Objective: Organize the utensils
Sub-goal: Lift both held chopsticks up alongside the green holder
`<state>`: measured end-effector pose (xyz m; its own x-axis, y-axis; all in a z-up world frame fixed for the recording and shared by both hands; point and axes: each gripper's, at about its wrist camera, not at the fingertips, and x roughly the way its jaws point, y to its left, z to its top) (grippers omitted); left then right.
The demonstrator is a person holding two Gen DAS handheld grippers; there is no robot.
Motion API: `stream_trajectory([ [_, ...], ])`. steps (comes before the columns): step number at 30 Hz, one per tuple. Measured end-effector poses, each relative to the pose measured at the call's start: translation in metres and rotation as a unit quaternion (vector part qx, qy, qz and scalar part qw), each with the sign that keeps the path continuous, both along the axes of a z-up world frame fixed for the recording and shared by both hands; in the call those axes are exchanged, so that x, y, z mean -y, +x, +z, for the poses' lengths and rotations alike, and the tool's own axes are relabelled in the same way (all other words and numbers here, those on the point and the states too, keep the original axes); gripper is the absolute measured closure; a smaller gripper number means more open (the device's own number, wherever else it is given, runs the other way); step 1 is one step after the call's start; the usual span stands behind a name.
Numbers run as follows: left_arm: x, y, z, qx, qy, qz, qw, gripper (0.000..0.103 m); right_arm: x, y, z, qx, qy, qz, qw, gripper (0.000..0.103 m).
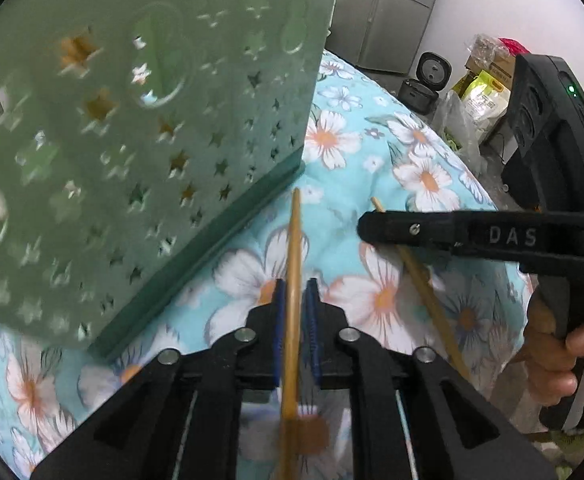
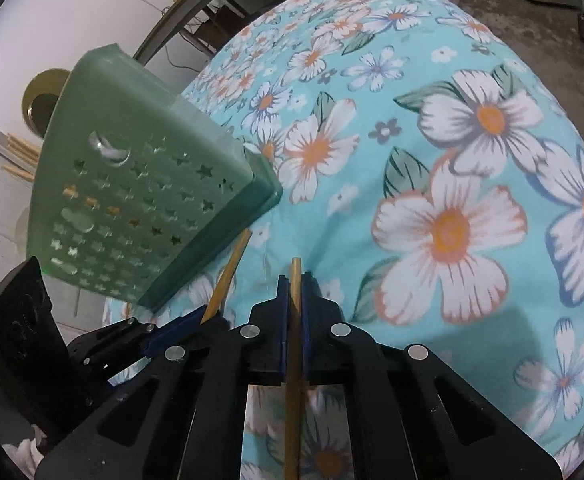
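My left gripper (image 1: pixel 295 292) is shut on a wooden chopstick (image 1: pixel 295 248) that points forward toward the base of a green utensil holder (image 1: pixel 132 128) with star-shaped holes. My right gripper (image 2: pixel 295 284) is shut on a second wooden chopstick (image 2: pixel 294 320), held above the floral cloth. The right gripper also shows in the left wrist view (image 1: pixel 367 226), with its chopstick (image 1: pixel 423 288) running under it. The left gripper (image 2: pixel 200 318) and its chopstick (image 2: pixel 228 276) show in the right wrist view, beside the green holder (image 2: pixel 144 200). Several wooden sticks show through the holder's holes.
A table covered with a turquoise floral cloth (image 2: pixel 451 160) lies under both grippers. In the left wrist view a rice cooker (image 1: pixel 425 80) and bags (image 1: pixel 483 88) stand on the floor beyond the table, by a grey fridge (image 1: pixel 391 12). Loose sticks (image 2: pixel 20 152) lie behind the holder.
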<state>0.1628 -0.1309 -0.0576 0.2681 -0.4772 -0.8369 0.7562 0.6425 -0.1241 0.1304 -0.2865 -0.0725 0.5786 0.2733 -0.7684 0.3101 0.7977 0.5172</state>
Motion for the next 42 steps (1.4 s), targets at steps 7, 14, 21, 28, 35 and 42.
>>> stream_trajectory([
  [7,-0.018,-0.011,0.005,-0.036,-0.009,-0.003,0.9993,0.096,0.001,-0.015,-0.004,-0.007,0.025,0.005,1.0,0.099],
  [14,0.008,0.006,0.003,-0.054,0.002,-0.009,0.9985,0.09,-0.001,-0.006,-0.004,-0.011,0.022,0.011,1.0,0.097],
  [21,0.029,0.012,0.0,-0.041,-0.003,0.003,0.9991,0.09,-0.004,0.0,-0.008,-0.003,0.021,0.002,1.0,0.097],
  [28,0.031,0.012,0.002,-0.033,0.002,0.009,0.9994,0.097,0.0,-0.015,-0.005,0.003,0.035,-0.009,0.999,0.099],
  [35,0.015,0.005,0.032,-0.032,-0.036,0.012,0.9988,0.097,0.001,-0.032,0.028,0.044,0.032,-0.016,0.998,0.099],
  [42,-0.017,-0.008,0.084,-0.009,-0.095,0.019,0.9952,0.097,0.0,-0.052,0.074,0.101,0.011,-0.017,0.995,0.099],
])
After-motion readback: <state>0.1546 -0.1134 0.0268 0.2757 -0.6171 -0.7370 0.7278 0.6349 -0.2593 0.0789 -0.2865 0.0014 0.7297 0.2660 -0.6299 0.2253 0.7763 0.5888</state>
